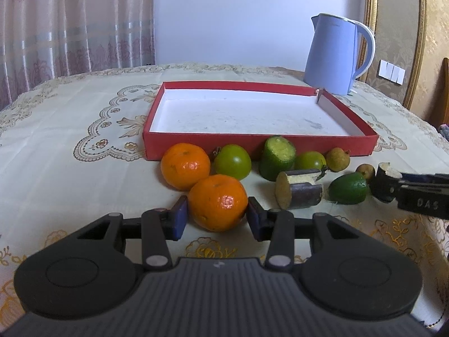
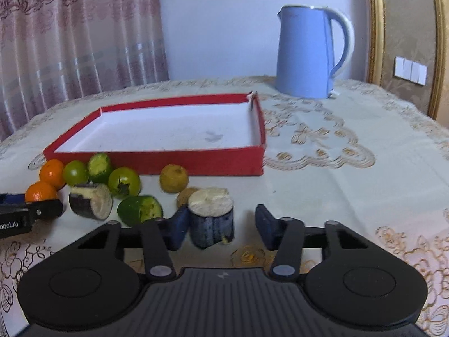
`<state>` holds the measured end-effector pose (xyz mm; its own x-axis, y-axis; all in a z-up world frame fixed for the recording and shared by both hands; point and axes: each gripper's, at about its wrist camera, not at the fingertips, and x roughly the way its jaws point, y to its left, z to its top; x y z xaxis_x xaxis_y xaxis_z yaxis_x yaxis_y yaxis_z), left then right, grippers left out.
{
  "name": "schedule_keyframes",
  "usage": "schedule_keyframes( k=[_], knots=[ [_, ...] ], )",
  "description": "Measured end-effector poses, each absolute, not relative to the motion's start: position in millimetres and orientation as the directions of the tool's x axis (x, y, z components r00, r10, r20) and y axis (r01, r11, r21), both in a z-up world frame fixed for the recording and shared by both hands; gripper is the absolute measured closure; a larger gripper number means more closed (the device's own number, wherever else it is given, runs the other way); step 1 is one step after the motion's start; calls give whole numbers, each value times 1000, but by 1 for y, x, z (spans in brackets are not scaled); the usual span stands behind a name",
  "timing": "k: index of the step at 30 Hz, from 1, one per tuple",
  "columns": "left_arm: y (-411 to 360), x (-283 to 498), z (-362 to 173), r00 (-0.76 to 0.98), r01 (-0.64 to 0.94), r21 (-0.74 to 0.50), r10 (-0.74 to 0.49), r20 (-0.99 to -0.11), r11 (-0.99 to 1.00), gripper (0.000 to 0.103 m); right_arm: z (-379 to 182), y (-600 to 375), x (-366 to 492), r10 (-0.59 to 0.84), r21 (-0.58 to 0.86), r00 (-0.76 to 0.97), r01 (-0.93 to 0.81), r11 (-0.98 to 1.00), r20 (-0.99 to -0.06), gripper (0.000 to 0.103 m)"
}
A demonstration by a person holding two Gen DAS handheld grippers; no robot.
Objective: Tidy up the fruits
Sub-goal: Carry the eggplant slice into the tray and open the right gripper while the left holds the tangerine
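My left gripper (image 1: 216,219) is shut on an orange (image 1: 217,202), one blue pad against each side of it. A second orange (image 1: 185,165) lies just behind. My right gripper (image 2: 221,229) stands open around a dark purple cut chunk (image 2: 212,219). Its left pad touches the chunk and its right pad is a gap away. Between the two lie green round fruits (image 1: 233,161), cut green pieces (image 1: 276,157), another purple chunk (image 1: 300,189) and small brownish fruits (image 2: 174,178). Behind them sits a shallow red box (image 1: 202,146) with a white, bare floor.
A blue kettle (image 1: 334,56) stands behind the box's far right corner. An embroidered cloth (image 2: 350,168) covers the table, with open cloth to the right of the box. Curtains hang behind on the left, and a gold-framed panel is on the right.
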<state>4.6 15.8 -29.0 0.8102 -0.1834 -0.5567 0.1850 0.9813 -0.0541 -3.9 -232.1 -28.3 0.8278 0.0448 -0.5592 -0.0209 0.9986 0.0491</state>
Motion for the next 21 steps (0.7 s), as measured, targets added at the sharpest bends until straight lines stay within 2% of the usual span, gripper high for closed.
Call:
schedule_keyframes(
  k=[2, 9, 14, 18, 21],
  knots=[
    [17, 5, -30, 809, 187, -61, -189, -557, 980, 63, -30, -230, -5, 66, 56, 828, -42, 998, -556, 70],
    [16, 9, -29, 806, 190, -56, -188, -561, 980, 63, -27, -235, -8, 77, 90, 837, -33, 995, -542, 70],
    [18, 9, -29, 808, 190, -67, -195, -556, 979, 63, -5, -237, -8, 81, 84, 869, -45, 995, -489, 70],
    [20, 9, -30, 807, 191, -85, -206, -553, 978, 63, 13, -236, 12, 81, 57, 891, -62, 996, -447, 70],
    [21, 9, -30, 806, 192, -87, -207, -554, 978, 63, 16, -235, 41, 80, 53, 886, -63, 997, -457, 70]
  ],
)
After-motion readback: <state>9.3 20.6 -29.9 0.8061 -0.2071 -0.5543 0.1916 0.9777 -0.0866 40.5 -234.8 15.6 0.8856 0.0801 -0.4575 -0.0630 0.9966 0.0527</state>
